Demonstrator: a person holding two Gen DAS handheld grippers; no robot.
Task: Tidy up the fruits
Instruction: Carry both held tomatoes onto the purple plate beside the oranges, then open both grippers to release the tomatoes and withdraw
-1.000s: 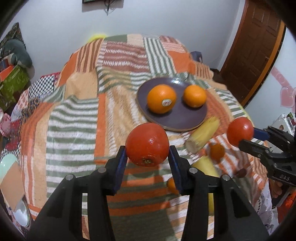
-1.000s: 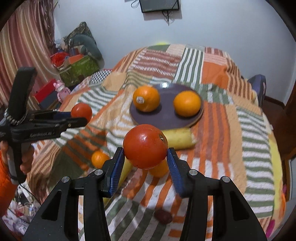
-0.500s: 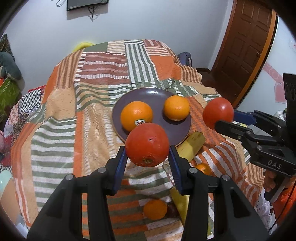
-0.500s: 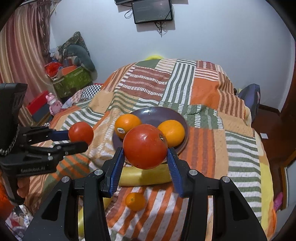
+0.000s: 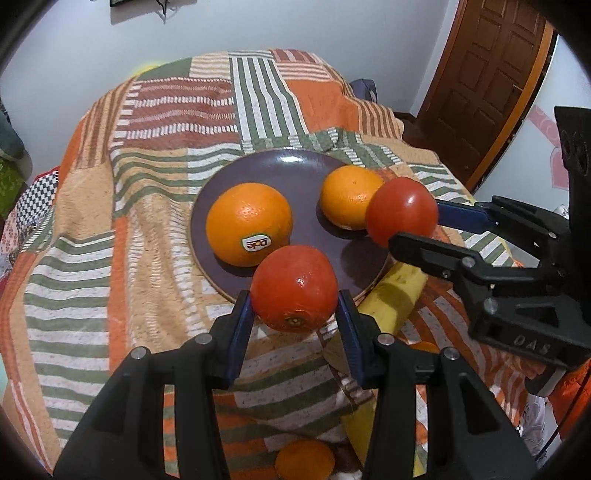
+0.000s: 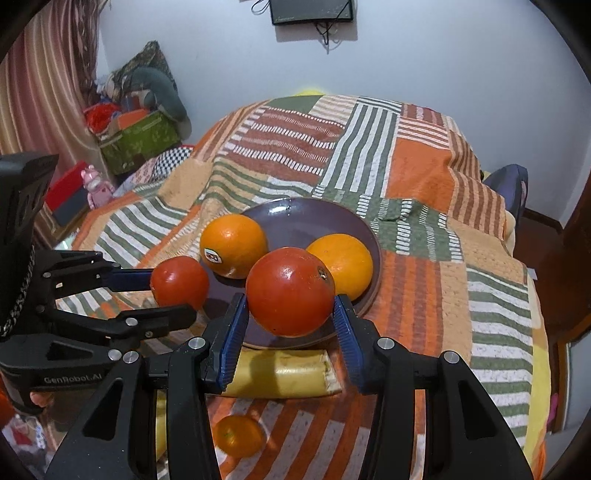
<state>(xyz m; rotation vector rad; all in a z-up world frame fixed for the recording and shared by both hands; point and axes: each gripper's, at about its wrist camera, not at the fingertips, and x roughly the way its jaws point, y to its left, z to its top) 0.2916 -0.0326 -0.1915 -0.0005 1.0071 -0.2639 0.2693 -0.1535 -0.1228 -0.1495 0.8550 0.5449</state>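
Both tomatoes carried nearer purple plate [image 5: 236, 177]

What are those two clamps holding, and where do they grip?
Each holds a red tomato by its sides: the left gripper pinches one tomato, the right gripper the other tomato, both over the plate.

A home bedroom. A bed [image 6: 424, 173] under a patchwork striped quilt [image 5: 166, 122] fills the middle. On the far white wall hangs a small dark screen [image 6: 310, 11] with dangling cables. At the left are a striped curtain [image 6: 40, 92], piled cushions and boxes [image 6: 140, 136], and a pink toy [image 6: 96, 186]. A panelled wooden door [image 5: 487, 74] stands at the far right.
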